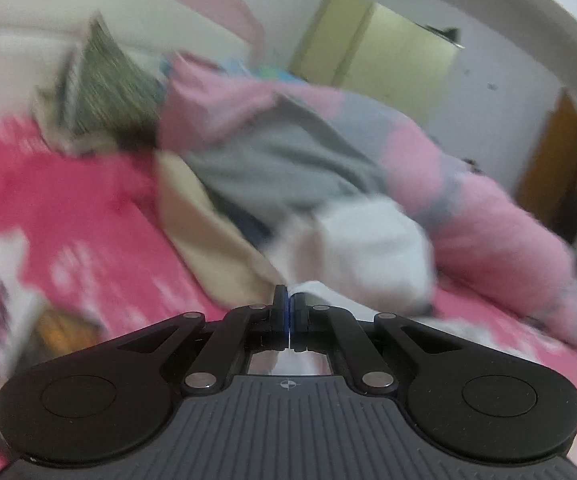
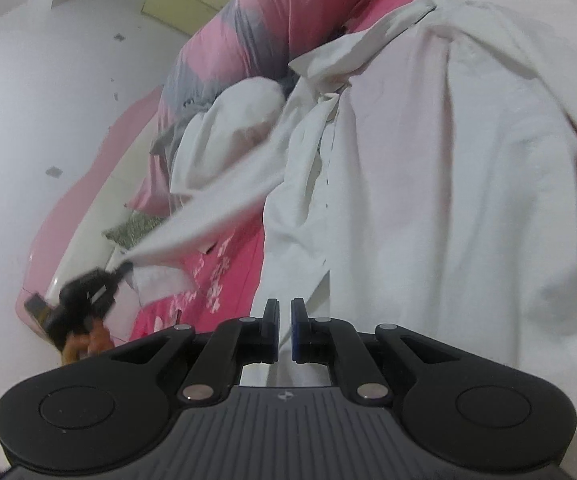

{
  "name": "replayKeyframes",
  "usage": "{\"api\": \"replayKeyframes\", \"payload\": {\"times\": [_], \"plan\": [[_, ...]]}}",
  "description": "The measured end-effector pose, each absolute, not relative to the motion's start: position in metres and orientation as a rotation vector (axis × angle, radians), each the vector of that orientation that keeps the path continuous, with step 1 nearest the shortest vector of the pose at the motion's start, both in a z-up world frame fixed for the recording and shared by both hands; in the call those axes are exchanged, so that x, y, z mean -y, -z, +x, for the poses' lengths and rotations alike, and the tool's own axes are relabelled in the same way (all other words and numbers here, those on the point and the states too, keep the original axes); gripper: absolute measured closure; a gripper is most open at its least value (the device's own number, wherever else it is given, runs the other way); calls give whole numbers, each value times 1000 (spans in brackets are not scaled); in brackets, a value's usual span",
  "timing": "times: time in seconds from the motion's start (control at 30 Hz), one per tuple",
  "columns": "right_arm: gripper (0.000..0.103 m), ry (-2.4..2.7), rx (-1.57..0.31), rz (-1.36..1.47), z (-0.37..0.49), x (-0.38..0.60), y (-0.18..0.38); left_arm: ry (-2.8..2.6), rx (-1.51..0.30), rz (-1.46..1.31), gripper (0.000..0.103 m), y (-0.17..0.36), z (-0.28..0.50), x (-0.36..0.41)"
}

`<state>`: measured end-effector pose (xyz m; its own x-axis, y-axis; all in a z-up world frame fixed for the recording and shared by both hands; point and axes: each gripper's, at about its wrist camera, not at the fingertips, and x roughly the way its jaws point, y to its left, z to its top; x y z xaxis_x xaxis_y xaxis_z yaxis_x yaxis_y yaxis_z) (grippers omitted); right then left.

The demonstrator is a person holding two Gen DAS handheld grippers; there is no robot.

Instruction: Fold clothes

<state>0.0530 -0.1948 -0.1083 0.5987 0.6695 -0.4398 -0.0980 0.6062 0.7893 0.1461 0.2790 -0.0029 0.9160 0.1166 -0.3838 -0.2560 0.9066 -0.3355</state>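
A white shirt (image 2: 428, 200) lies spread on the pink bed sheet (image 2: 216, 280). My right gripper (image 2: 285, 308) is nearly closed, with the shirt's edge running into the narrow gap between its fingers. One sleeve (image 2: 216, 216) stretches away to the left, where my left gripper (image 2: 124, 268) pinches its end. In the blurred left wrist view my left gripper (image 1: 288, 300) is shut, with white cloth (image 1: 308, 288) coming out of its fingertips.
A rolled pink and grey quilt (image 1: 468, 200) lies along the far side of the bed. A grey garment (image 1: 280, 160), a beige cloth (image 1: 216, 240) and a green patterned pillow (image 1: 104, 88) are heaped beside it. A white wall (image 2: 48, 80) borders the bed.
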Motion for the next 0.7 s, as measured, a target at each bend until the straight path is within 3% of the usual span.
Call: {"api": "replayKeyframes", "payload": {"times": [0.13, 0.17, 0.23, 0.3, 0.4, 0.6, 0.7], "plan": [[98, -486, -841, 741, 58, 183, 109, -374, -406, -200, 101, 11, 187, -289], [97, -481, -849, 734, 59, 182, 111, -376, -430, -196, 96, 17, 194, -291], [97, -461, -867, 728, 61, 181, 115, -377, -470, -200, 79, 27, 200, -291], [97, -443, -889, 737, 63, 183, 119, -375, -473, -213, 56, 32, 196, -289], [96, -432, -908, 759, 62, 185, 122, -364, -427, -230, 35, 30, 181, -282], [94, -443, -880, 767, 46, 199, 117, -326, -315, -236, 18, -5, 148, -255], [92, -455, -848, 754, 32, 208, 110, -192, -320, -213, 16, -17, 132, -219]]}}
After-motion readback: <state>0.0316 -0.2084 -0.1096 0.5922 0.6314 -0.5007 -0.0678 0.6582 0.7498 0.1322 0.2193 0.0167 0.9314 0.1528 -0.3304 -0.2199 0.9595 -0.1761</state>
